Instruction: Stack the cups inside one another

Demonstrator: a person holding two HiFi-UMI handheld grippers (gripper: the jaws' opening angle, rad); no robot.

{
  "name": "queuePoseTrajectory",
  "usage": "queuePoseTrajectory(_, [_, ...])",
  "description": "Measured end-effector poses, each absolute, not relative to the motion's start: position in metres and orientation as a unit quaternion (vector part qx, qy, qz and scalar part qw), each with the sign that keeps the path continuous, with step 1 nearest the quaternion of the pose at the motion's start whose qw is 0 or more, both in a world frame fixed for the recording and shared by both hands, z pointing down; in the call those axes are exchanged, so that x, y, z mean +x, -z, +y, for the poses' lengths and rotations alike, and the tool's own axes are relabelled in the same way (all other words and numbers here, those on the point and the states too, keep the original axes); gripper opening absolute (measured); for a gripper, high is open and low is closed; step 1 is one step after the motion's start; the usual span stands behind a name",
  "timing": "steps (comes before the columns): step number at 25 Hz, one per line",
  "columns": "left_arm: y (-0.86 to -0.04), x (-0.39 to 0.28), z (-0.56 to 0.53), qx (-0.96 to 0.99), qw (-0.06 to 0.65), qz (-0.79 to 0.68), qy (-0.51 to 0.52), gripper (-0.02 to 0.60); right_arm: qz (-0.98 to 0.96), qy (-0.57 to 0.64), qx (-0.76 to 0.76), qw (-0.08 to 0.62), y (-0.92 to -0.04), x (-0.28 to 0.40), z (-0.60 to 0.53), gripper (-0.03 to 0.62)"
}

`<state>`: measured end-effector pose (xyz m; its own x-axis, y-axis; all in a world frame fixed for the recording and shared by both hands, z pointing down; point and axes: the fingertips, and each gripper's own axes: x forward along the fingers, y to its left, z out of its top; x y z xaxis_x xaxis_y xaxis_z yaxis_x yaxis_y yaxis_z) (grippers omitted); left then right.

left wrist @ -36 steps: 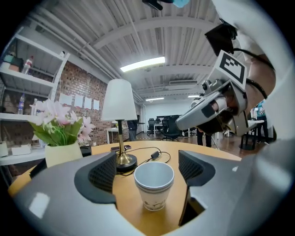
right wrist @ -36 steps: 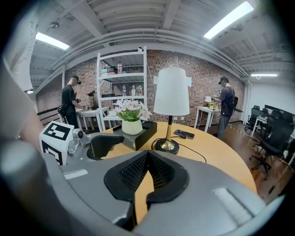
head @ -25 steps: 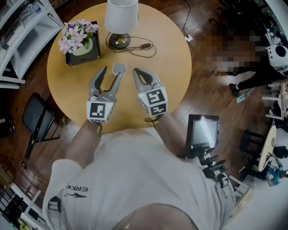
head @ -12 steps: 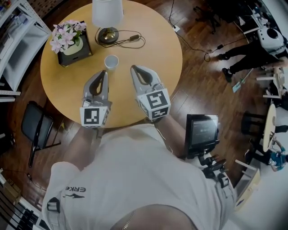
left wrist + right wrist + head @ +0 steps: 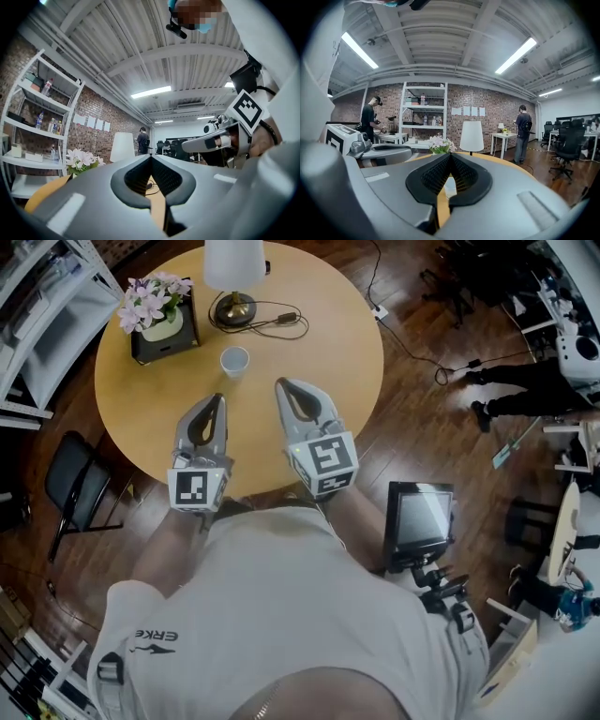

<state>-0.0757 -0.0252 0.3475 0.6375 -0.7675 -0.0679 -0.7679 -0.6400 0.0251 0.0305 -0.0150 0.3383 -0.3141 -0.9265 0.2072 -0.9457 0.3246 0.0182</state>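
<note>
A white cup stands upright on the round wooden table, in front of the lamp. Whether other cups sit inside it I cannot tell. My left gripper hovers over the table's near part, shut and empty, short of the cup and a little to its left. My right gripper is beside it, also shut with nothing in it, pointing past the cup's right side. In the right gripper view the cup shows through the gap under the closed jaws. The left gripper view shows its jaws meeting tip to tip.
A white lamp with a brass base and a black cable stands at the table's far side. A black box of pink flowers sits at the far left. A black chair and white shelves lie left; a monitor right.
The left gripper's jaws, open beside the cup a second ago, have closed empty. Both grippers have drawn back from the cup toward the person. The cup stays on the table.
</note>
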Motion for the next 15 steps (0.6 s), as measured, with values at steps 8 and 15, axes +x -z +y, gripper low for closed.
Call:
queuePoseTrajectory(8, [-0.337,-0.045,0.038,-0.886,0.001,0.462,-0.035,0.002,-0.827,-0.051,0.557,0.055,-0.325,0.070,0.041,0.014])
queuePoseTrajectory(15, [-0.322,-0.035,0.097,-0.864,-0.009,0.503,-0.027,0.002,-0.852,-0.047,0.522,0.017,-0.314,0.088,0.100,0.014])
